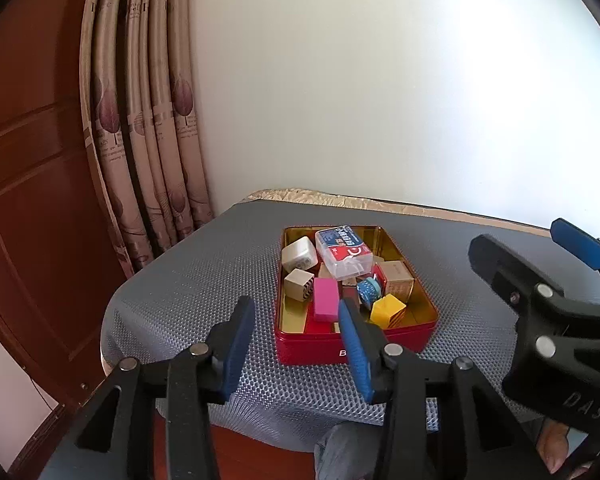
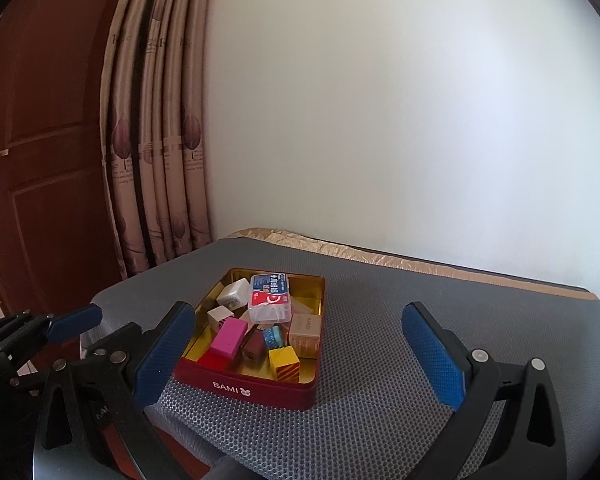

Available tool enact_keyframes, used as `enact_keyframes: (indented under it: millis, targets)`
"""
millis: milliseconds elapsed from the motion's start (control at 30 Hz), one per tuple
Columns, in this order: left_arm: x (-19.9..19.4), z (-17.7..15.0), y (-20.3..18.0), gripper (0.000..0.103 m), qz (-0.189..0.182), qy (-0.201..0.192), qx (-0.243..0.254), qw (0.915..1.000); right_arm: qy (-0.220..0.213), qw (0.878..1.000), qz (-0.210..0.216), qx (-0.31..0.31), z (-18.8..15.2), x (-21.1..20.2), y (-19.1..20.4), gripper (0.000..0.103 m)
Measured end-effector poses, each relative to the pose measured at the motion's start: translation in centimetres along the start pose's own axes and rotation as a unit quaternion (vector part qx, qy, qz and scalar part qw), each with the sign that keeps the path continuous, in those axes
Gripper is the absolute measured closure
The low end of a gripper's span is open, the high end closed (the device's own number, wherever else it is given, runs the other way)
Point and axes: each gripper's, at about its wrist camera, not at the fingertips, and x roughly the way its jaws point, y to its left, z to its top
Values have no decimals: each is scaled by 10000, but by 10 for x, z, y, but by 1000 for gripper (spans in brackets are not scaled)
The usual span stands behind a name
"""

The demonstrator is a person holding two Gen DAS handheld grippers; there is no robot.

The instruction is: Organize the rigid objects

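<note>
On grey mat (image 2: pixel 380 360), red tin (image 2: pixel 260 390), beside curtain (image 2: pixel 156 160)

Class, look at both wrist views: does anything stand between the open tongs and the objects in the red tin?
Nothing visible does. The red tin has no lid, and the left tongs and right tongs hang open before it, with only bare grey mat between.

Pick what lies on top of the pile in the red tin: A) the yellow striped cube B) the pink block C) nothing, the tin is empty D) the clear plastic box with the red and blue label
D: the clear plastic box rests tilted over the other pieces in the red tin, above the pink block and yellow striped cube.
</note>
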Motion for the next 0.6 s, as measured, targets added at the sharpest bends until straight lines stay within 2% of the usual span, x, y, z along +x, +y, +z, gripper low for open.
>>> enact_keyframes:
  millis: [67, 167, 600]
  targets:
    - [-1, 0, -1, 57, -14, -24, 7, 10000, -17, 10000, 7, -18, 0, -1, 1, 0]
    - [-1, 1, 1, 48, -19, 1, -37, 10000, -15, 10000, 8, -10, 0, -2, 0, 0]
    - [2, 1, 5, 48, -34, 85, -160, 9998, 26, 10000, -38, -21, 0, -4, 4, 0]
